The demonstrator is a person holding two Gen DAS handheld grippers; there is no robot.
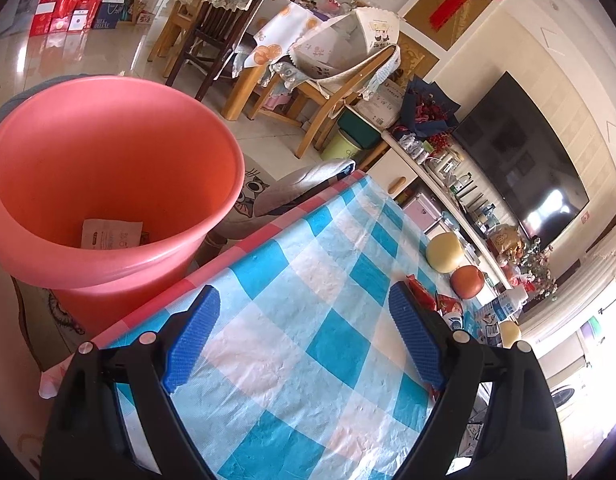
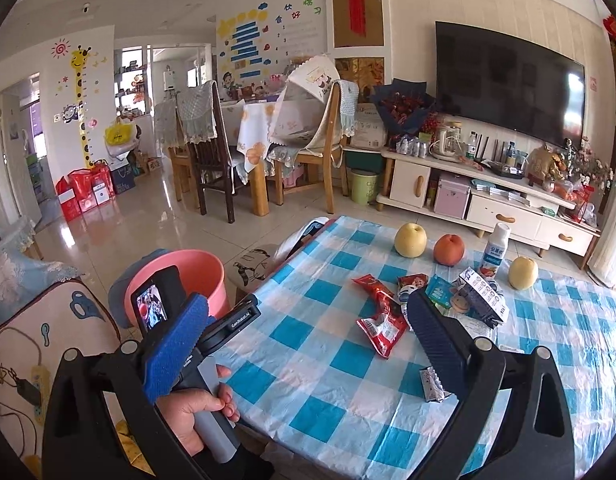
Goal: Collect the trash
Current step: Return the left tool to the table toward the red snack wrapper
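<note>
A pink bucket (image 1: 107, 184) stands on the floor beside the table's left edge, with a paper wrapper (image 1: 111, 234) at its bottom; it also shows in the right wrist view (image 2: 211, 276). My left gripper (image 1: 303, 328) is open and empty over the checked tablecloth (image 1: 291, 320) near the bucket. My right gripper (image 2: 308, 336) is open and empty above the table. Red snack wrappers (image 2: 378, 320), a small silver wrapper (image 2: 432, 384), a white carton (image 2: 484, 296) and other packets lie ahead of it.
Two yellow pears (image 2: 410, 240) (image 2: 523, 273), a red apple (image 2: 448, 249) and a white bottle (image 2: 496, 250) stand at the table's far side. A person's hand holding the left gripper's handle (image 2: 203, 412) is at lower left. Chairs, a dining table and a TV cabinet stand beyond.
</note>
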